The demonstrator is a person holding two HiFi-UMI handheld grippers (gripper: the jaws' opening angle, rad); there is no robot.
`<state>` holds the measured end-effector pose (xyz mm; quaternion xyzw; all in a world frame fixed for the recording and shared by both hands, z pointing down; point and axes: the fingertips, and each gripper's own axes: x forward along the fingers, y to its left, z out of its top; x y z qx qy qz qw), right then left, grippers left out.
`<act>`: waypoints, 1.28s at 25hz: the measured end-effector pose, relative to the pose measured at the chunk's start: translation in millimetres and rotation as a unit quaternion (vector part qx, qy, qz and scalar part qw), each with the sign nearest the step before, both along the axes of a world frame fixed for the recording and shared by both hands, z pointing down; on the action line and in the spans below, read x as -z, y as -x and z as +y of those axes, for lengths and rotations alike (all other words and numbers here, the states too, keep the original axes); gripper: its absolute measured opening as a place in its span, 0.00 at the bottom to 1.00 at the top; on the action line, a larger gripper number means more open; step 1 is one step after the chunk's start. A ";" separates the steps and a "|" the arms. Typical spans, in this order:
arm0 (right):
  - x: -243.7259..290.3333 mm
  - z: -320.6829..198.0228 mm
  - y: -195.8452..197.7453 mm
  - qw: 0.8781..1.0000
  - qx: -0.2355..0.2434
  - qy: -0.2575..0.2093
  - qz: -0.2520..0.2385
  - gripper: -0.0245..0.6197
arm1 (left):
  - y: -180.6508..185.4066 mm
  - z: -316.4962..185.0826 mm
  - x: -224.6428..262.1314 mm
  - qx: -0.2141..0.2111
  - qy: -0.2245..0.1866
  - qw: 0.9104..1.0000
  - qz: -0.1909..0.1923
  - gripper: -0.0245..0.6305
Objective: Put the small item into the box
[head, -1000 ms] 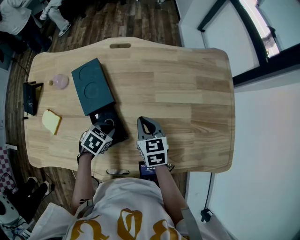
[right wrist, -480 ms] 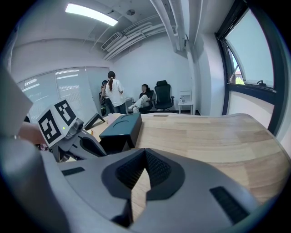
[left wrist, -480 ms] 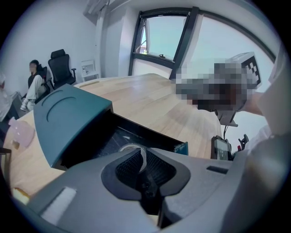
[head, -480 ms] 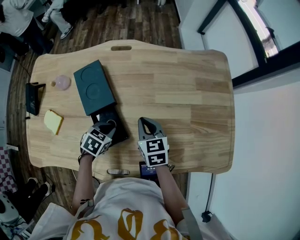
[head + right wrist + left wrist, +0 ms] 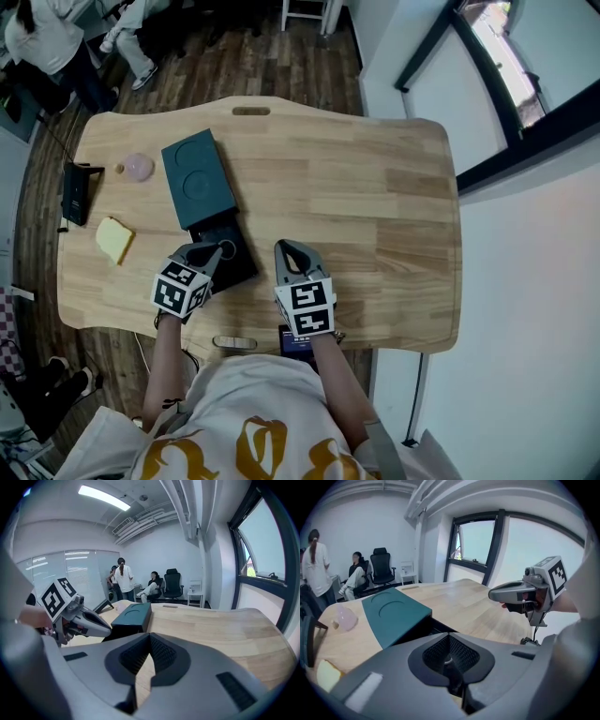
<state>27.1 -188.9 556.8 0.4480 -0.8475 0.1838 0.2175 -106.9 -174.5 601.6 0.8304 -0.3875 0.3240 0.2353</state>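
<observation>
A dark teal lid lies slid back off a black box on the wooden table. My left gripper hovers over the box's near left corner, jaws shut. In the left gripper view a small pale item glints between its meshed pads, with the lid just beyond. My right gripper sits to the right of the box over bare wood, shut with nothing in it. The right gripper view shows wood through the slit below its pads.
A pink translucent object, a yellow block and a black device lie at the table's left end. A dark phone sits at the near edge. People are beyond the far left corner.
My left gripper has drawn slightly back and left over the box. The right gripper has stayed put. The head view has shifted a little.
</observation>
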 end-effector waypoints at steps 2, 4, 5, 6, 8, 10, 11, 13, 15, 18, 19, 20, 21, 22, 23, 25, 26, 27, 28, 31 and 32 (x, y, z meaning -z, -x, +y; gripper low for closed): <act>6.6 4.7 0.6 1.000 0.004 -0.008 0.003 0.04 | 3.4 1.3 12.0 0.013 -0.018 1.000 0.009 0.04; 15.6 8.7 2.0 1.000 0.008 -0.020 0.003 0.04 | 6.4 4.9 23.8 0.023 -0.035 0.999 0.018 0.04; 20.9 10.7 3.1 1.000 0.010 -0.026 0.003 0.04 | 7.9 7.1 29.9 0.027 -0.044 0.998 0.022 0.04; 25.9 12.8 4.2 0.999 0.011 -0.031 0.002 0.04 | 9.2 9.4 36.2 0.032 -0.054 0.998 0.028 0.04; 35.5 17.4 6.3 0.999 0.013 -0.044 0.001 0.04 | 11.8 13.8 50.2 0.045 -0.076 0.995 0.045 0.04; 46.0 23.9 8.8 0.998 0.014 -0.057 -0.003 0.04 | 15.6 17.6 67.4 0.067 -0.101 0.990 0.071 0.04; 51.4 27.7 10.6 0.998 0.015 -0.062 -0.005 0.04 | 18.3 19.5 76.6 0.078 -0.112 0.987 0.085 0.04; 61.7 34.3 15.3 0.997 0.020 -0.074 -0.007 0.04 | 24.7 22.5 94.6 0.091 -0.133 0.981 0.110 0.04; 70.8 39.0 20.1 0.996 0.027 -0.085 -0.007 0.04 | 30.9 25.4 111.0 0.095 -0.158 0.976 0.120 0.04; 82.8 43.8 25.1 0.994 0.035 -0.099 -0.010 0.04 | 37.9 30.6 128.2 0.106 -0.187 0.968 0.131 0.04; 85.3 45.1 25.7 0.994 0.037 -0.102 -0.011 0.04 | 39.2 32.5 131.1 0.111 -0.193 0.966 0.135 0.04; 86.9 46.4 25.9 0.994 0.037 -0.104 -0.012 0.04 | 40.4 34.4 132.6 0.116 -0.196 0.964 0.138 0.04; 87.8 47.7 25.8 0.994 0.037 -0.105 -0.012 0.04 | 41.7 36.2 133.3 0.121 -0.199 0.963 0.138 0.04; 88.3 49.0 25.5 0.994 0.038 -0.106 -0.012 0.04 | 43.3 37.7 133.6 0.125 -0.201 0.962 0.136 0.04; 88.5 50.1 25.3 0.994 0.038 -0.106 -0.013 0.04 | 45.0 39.0 133.9 0.128 -0.204 0.961 0.134 0.04; 88.5 51.3 24.7 0.993 0.037 -0.107 -0.014 0.04 | 48.7 40.5 133.9 0.131 -0.207 0.961 0.128 0.04; 88.0 51.9 24.5 0.993 0.037 -0.107 -0.014 0.04 | 50.5 41.3 133.4 0.132 -0.208 0.961 0.125 0.04; 87.2 52.4 24.3 0.993 0.037 -0.107 -0.015 0.04 | 52.0 42.3 132.7 0.133 -0.208 0.961 0.123 0.04; 86.1 52.7 24.0 0.994 0.037 -0.106 -0.015 0.04 | 52.9 43.3 131.9 0.134 -0.208 0.961 0.121 0.04; 83.9 52.0 24.1 0.994 0.038 -0.103 -0.015 0.04 | 53.2 45.5 129.6 0.134 -0.206 0.962 0.120 0.04; 84.0 51.5 24.9 0.994 0.039 -0.103 -0.015 0.04 | 53.3 45.8 129.1 0.134 -0.205 0.962 0.120 0.04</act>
